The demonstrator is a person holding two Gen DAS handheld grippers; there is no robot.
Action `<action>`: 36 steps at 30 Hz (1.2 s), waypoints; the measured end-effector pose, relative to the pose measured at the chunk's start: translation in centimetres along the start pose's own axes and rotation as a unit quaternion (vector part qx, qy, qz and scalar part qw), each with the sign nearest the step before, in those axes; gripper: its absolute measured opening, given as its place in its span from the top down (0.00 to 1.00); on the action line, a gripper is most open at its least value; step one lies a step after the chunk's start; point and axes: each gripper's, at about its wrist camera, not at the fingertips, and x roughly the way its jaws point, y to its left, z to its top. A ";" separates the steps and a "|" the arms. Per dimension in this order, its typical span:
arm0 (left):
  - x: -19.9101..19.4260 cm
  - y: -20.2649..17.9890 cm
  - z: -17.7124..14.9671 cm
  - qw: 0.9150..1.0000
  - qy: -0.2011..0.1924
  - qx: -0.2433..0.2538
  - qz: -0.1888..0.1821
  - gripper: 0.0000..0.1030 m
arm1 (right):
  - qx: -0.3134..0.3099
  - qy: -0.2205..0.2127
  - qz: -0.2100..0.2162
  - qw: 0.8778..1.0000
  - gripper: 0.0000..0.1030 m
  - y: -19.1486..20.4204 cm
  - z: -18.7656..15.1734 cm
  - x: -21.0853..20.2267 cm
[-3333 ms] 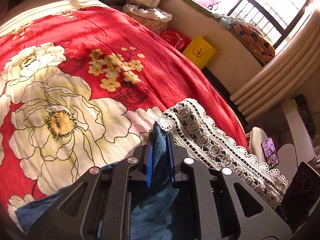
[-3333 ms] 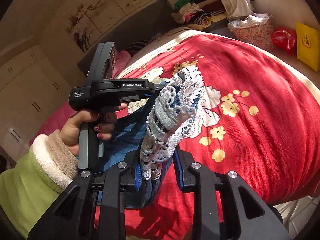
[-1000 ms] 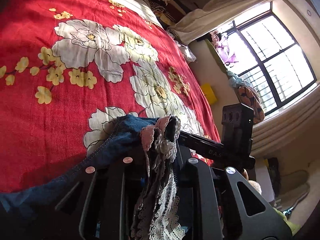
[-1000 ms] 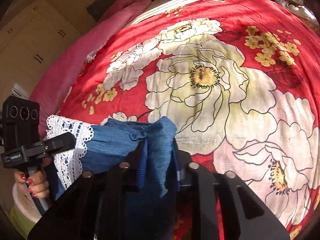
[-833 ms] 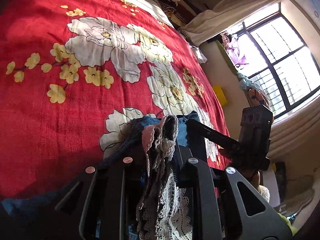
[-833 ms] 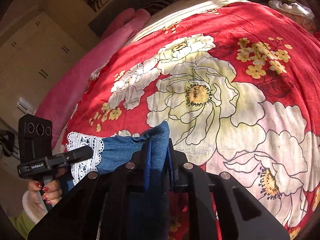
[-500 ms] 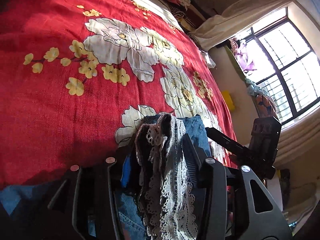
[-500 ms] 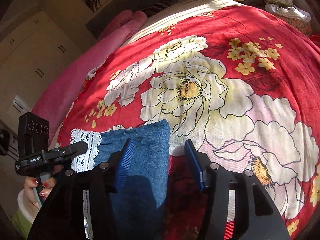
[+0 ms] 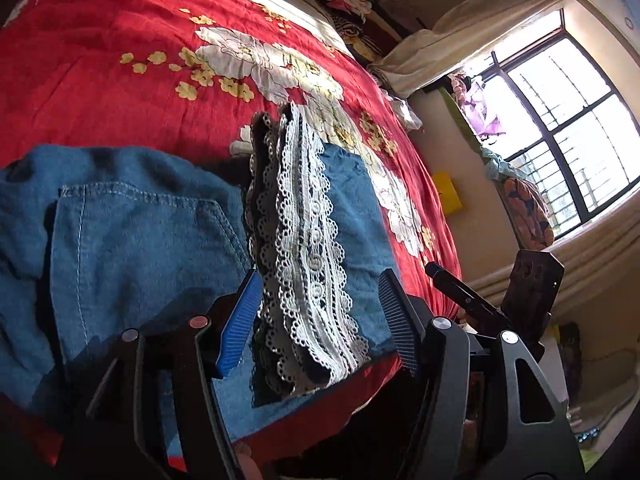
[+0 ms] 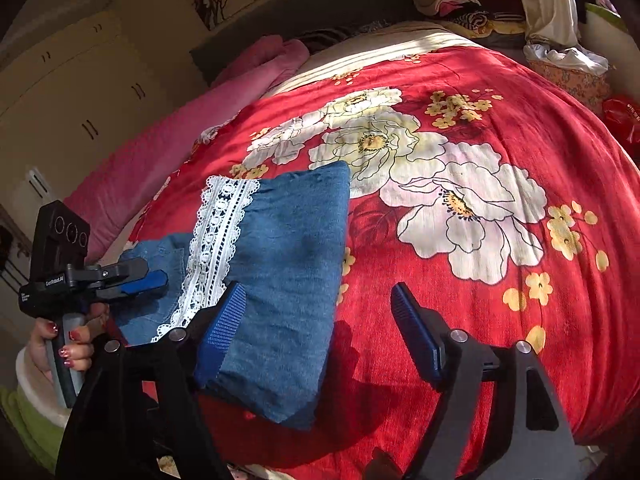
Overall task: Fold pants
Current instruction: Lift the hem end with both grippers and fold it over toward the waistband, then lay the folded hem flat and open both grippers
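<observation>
Both the left gripper (image 9: 320,316) and right gripper (image 10: 316,328) have just released the pants (image 10: 288,264) on the bed (image 10: 500,300); a withdrawing pad could snag the lace trim (image 9: 296,240), undoing the fold.

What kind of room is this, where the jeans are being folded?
Most likely a lived-in bedroom. The denim pants lie on a bed under a red floral bedspread, a pink bolster or rolled quilt runs along its far side, and pale wardrobe doors stand beyond it.
</observation>
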 end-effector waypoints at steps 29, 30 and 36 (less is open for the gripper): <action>1.4 -0.4 -5.8 0.996 0.039 -0.037 0.071 0.91 | -0.026 0.078 0.029 0.996 0.84 2.3 -4.5 2.0; 1.6 -0.4 -5.9 0.996 0.041 -0.035 0.072 0.91 | -0.029 0.084 0.020 0.996 0.79 2.1 -4.8 2.2; 2.4 -0.2 -6.2 0.994 0.042 -0.021 0.094 0.87 | -0.009 0.085 0.012 0.996 0.66 1.3 -5.5 2.2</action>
